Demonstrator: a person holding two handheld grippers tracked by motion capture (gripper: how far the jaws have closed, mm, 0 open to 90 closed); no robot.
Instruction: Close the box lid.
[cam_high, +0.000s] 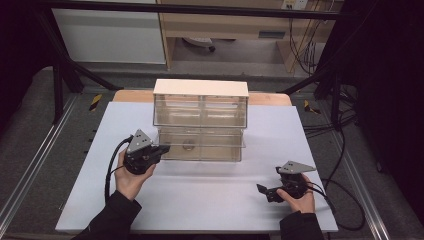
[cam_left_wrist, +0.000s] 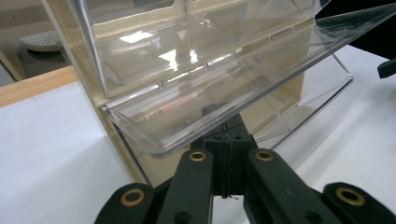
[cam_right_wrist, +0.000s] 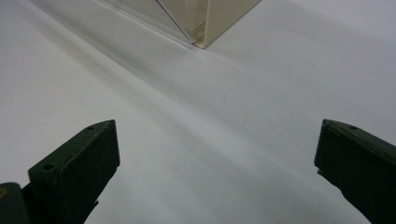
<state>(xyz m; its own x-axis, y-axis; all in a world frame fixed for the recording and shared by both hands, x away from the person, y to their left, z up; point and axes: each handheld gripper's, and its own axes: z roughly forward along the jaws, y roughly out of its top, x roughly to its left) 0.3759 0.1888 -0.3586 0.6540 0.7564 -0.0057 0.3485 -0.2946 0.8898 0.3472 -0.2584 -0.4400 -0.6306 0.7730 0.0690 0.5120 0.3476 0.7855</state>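
Note:
A small drawer cabinet (cam_high: 200, 88) with a cream frame and clear plastic drawers stands at the middle of the white table (cam_high: 200, 200). Its wide bottom drawer (cam_high: 210, 150) is pulled out toward me, and a small round thing (cam_high: 188, 145) lies inside. My left gripper (cam_high: 162, 149) is at the drawer's left front corner. In the left gripper view its jaws are pressed together, and the left gripper (cam_left_wrist: 231, 123) has its tips under the clear drawer (cam_left_wrist: 187, 107) rim. My right gripper (cam_high: 265, 192) rests open near the table's front right. The right gripper (cam_right_wrist: 215, 163) holds nothing.
Two smaller clear drawers (cam_high: 200, 110) sit closed above the bottom one. The cabinet's cream corner (cam_right_wrist: 219, 18) lies well ahead of the right gripper. Black frame bars (cam_high: 65, 70) and cables (cam_high: 345, 150) flank the table. A wooden strip (cam_high: 270, 98) edges the far side.

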